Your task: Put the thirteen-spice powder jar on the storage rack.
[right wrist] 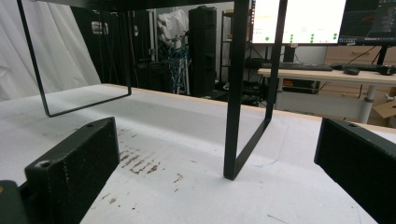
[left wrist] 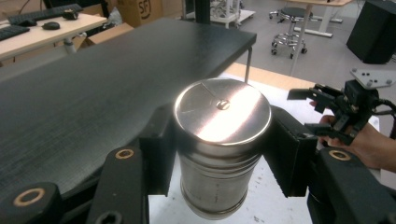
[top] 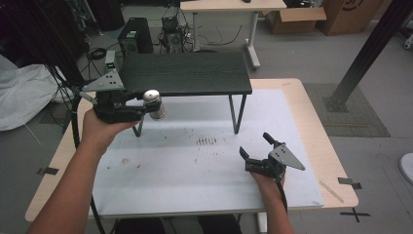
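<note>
1. Steel canister point(left wrist: 219, 140), lid on so its contents can't be told, clamped upright in the left gripper point(top: 139, 105) at ten o'clock, beside the black shelf point(top: 185, 73).
2. Right gripper point(top: 258, 148), at five o'clock, gapes empty.

Glossy brushed-metal canister point(left wrist: 219, 140); matt dark wood-grain shelf point(left wrist: 93, 88); scuffed white mat point(top: 204, 161).

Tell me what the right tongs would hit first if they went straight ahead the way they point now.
Probably the near leg frame of the black shelf. The right tongs stand open and low over the white mat, with that black frame right ahead between the jaws. Depth is unclear, so they might slip past beside it.
</note>
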A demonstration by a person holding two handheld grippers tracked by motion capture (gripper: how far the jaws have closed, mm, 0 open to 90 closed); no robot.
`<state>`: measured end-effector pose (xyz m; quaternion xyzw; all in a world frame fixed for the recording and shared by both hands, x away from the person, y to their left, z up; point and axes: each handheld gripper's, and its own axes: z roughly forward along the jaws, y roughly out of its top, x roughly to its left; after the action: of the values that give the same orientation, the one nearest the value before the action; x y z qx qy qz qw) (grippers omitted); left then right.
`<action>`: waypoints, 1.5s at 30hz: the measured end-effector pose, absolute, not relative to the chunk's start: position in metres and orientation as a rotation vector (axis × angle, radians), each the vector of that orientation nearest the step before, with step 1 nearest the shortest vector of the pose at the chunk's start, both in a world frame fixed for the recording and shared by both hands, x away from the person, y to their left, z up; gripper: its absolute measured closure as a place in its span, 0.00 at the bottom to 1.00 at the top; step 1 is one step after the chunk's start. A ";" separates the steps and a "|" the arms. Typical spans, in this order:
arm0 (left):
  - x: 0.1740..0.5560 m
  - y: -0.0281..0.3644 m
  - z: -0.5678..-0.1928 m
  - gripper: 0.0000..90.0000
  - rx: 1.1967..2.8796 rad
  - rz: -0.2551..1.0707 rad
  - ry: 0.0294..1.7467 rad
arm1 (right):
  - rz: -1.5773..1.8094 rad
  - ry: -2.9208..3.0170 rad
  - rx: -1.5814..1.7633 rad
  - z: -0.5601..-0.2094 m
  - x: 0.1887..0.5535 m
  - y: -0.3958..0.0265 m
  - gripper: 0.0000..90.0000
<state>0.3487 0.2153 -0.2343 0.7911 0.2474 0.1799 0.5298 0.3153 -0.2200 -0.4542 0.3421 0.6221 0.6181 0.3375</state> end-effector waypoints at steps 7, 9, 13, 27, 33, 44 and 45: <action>0.355 0.216 -0.219 0.55 1.870 0.447 0.598 | 1.611 1.621 0.891 -0.454 0.315 -0.220 0.00; 0.358 0.216 -0.216 0.55 1.866 0.450 0.602 | 1.612 1.621 0.893 -0.454 0.315 -0.220 0.00; 0.363 0.217 -0.212 0.55 1.864 0.459 0.621 | 1.612 1.621 0.893 -0.454 0.315 -0.220 0.00; 0.385 0.216 -0.205 0.55 1.880 0.479 0.669 | 1.612 1.620 0.894 -0.454 0.315 -0.220 0.00; 0.397 0.218 -0.204 0.55 1.875 0.480 0.678 | 1.613 1.619 0.894 -0.454 0.315 -0.220 0.00; 0.418 0.211 -0.200 0.55 1.907 0.490 0.714 | 1.615 1.616 0.893 -0.454 0.315 -0.220 0.00; 0.419 0.210 -0.200 0.55 1.906 0.489 0.716 | 1.615 1.616 0.893 -0.454 0.315 -0.220 0.00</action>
<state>0.4188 0.2100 -0.2004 0.7881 0.2962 0.2022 0.5003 0.3151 -0.2204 -0.4543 0.3427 0.6200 0.6198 0.3377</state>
